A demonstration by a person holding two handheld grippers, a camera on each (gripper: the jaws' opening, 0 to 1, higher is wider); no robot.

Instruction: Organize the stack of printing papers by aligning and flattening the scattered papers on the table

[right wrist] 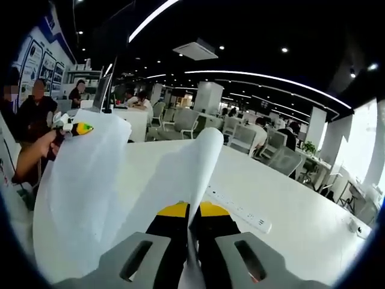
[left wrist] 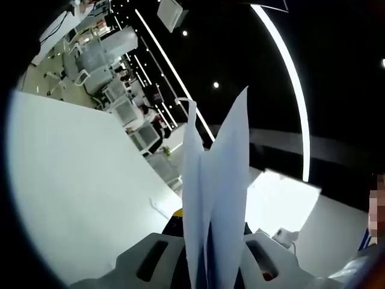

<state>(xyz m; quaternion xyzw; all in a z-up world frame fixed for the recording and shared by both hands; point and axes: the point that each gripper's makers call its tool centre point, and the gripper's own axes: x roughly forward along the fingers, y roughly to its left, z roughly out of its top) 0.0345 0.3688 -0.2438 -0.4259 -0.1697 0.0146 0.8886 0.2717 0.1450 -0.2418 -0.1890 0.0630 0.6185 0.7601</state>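
Papers held edge-on between the jaws of the left gripper, sheets rising toward 12 o'clock and fanning slightly apart at their top edges; the jaws are clamped on the bottom edge of the sheets. In the right gripper view the same papers form a curved, sagging sheet lifted off the white counter, one fold pinched between the jaws of the right gripper, which are closed on it. At 10 o'clock in that view the other gripper, yellow-tipped and held in a person's hand, grips the far corner of the papers. A white power strip lies on the counter just beside the papers at 3 o'clock. Beyond the counter, at 12 to 2 o'clock, stand office chairs and desks with seated people; a dark monitor stands at 11 o'clock. The left gripper view, rolled strongly, has a bare counter surface at 9 o'clock, a bright ceiling light strip at 1 o'clock, and a second white counter at 3 o'clock behind the papers.
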